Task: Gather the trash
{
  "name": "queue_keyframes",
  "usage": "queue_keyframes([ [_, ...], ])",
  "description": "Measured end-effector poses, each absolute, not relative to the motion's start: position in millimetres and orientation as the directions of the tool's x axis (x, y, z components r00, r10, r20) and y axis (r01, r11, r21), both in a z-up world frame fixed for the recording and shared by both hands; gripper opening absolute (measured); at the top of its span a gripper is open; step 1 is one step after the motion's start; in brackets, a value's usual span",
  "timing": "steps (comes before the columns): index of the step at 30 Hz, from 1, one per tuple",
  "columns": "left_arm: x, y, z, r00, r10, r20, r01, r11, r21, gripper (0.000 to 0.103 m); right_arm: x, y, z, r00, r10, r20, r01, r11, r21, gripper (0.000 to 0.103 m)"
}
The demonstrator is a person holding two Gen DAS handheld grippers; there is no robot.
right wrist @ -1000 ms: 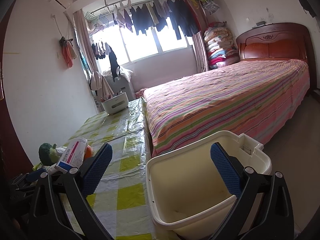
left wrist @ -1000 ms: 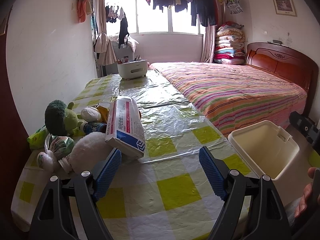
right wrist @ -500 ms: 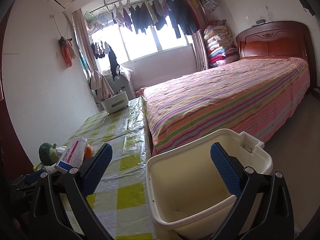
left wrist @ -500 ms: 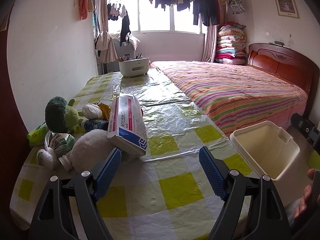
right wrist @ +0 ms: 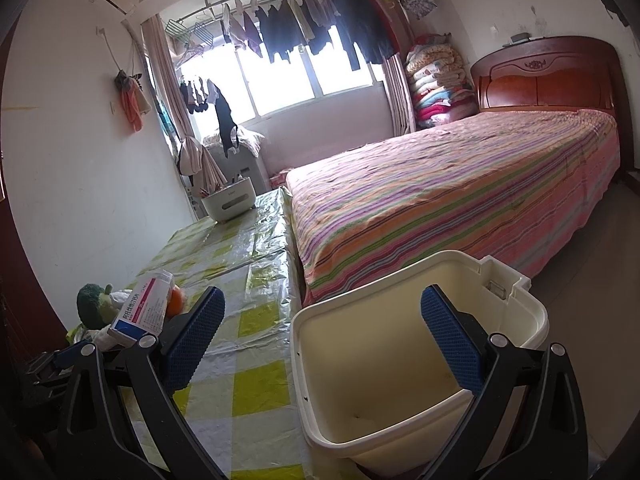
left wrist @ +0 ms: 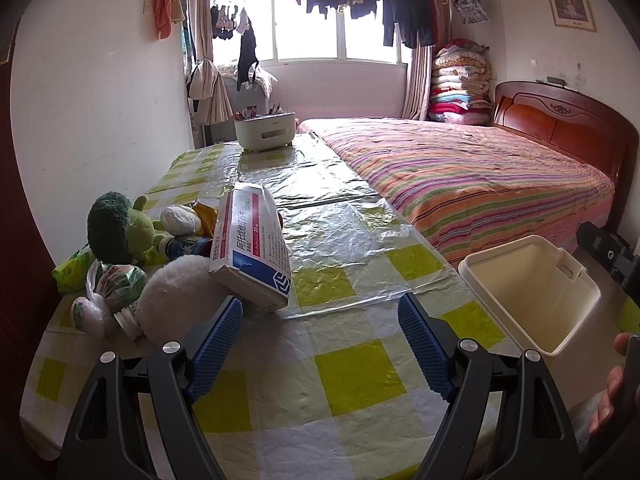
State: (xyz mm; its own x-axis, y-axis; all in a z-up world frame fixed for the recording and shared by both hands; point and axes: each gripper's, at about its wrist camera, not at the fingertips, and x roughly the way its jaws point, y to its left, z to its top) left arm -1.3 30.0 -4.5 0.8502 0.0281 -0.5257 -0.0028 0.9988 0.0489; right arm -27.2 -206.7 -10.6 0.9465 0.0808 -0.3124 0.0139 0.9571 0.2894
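A white, red and blue medicine box leans on a pile at the table's left: a white fluffy ball, crumpled bags, a small bottle and a crumpled white wad. My left gripper hovers open just in front of the box, nothing between its blue pads. A cream trash bin stands beside the table's right edge. My right gripper is open over the bin, holding nothing. The box shows at its left.
A green plush toy sits in the pile. A white organiser caddy stands at the table's far end. The checked tablecloth carries a plastic sheet. A striped bed runs along the right. A person's fingers show at the lower right.
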Motion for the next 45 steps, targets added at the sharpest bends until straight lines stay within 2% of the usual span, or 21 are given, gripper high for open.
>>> queue_keyframes([
  [13, -0.8, 24.4, -7.9, 0.846, 0.022, -0.532, 0.008, 0.998, 0.055, 0.078, -19.2, -210.6, -16.8, 0.924, -0.019, -0.382, 0.123, 0.96, 0.25, 0.097],
  [31, 0.6, 21.0, -11.5, 0.842, 0.02, -0.54, 0.016, 0.998, 0.062, 0.078, -14.7, -210.6, -18.8, 0.917, -0.006, -0.399, 0.115, 0.961, 0.251, 0.097],
  [45, -6.6, 46.1, 5.1, 0.863, 0.053, -0.503, -0.026, 0.998, 0.061, 0.078, -13.5, -207.9, -19.6, 0.916, 0.018, -0.401, 0.095, 0.96, 0.262, 0.097],
])
